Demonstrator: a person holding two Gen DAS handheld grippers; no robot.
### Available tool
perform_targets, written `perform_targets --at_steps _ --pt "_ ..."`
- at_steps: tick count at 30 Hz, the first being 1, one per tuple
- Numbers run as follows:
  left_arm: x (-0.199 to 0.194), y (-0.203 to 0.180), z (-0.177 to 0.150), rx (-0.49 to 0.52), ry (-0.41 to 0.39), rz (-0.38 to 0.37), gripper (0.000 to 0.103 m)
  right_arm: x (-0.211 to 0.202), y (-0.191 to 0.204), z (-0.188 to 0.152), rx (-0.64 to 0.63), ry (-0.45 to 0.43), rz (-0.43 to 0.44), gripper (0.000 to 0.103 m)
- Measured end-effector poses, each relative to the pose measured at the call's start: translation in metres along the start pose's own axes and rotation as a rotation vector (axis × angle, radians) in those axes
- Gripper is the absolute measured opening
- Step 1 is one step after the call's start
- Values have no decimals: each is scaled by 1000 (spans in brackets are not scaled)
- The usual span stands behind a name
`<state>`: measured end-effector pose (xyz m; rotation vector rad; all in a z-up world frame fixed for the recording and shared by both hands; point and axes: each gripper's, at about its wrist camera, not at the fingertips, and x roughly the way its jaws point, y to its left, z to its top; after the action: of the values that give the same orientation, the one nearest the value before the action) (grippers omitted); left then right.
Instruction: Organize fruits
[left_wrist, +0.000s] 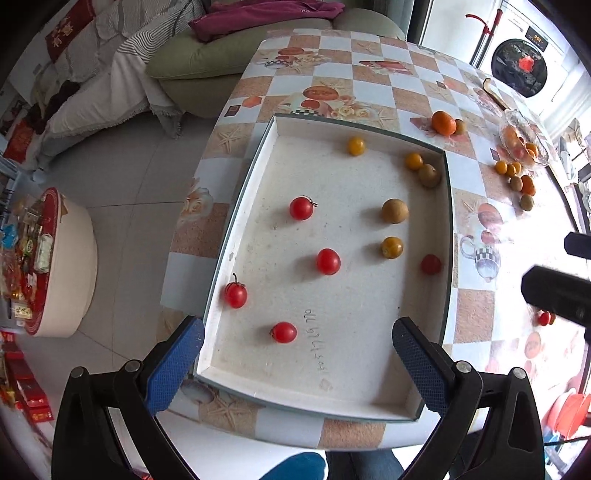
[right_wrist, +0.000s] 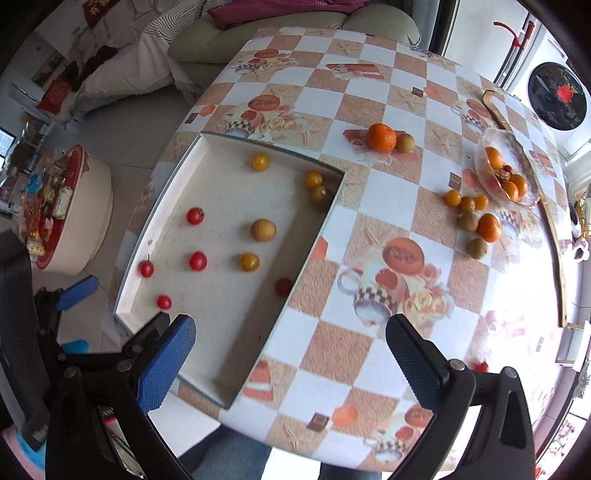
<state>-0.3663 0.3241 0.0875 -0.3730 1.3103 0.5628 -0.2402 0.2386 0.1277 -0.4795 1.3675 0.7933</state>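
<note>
Left gripper (left_wrist: 297, 354) open over tray (left_wrist: 448, 206), checkered table (left_wrist: 373, 85)

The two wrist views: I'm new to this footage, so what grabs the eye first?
A shallow white tray on the checkered tablecloth holds red cherry tomatoes toward its left and yellow and brown fruits toward its right. Beyond it, a large orange and a glass bowl of fruit stand out. Both grippers hover with jaws open.
</note>
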Motion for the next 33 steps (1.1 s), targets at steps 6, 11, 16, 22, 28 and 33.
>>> perform_targets --at_steps 6,11,16,22,28,33 --pt "-14 -5 0 68 -4 7 102 -5 2 -13 -19 41 -21 103" --pt "-19 -14 -6 143 36 -16 102 -6 6 -22 -49 75 -42 103" --pt "-25 -25 -15 200 57 -12 102 -14 8 -23 -50 67 -48 103" --pt "-28 -27 -19 201 73 -27 102 -19 2 -18 -11 57 -57 103" --pt "-32 -22 -18 167 61 -28 102 -22 0 -17 1 51 -69 103" --pt "-36 -16 -22 119 51 -23 102 -25 5 -19 -10 36 -79 103"
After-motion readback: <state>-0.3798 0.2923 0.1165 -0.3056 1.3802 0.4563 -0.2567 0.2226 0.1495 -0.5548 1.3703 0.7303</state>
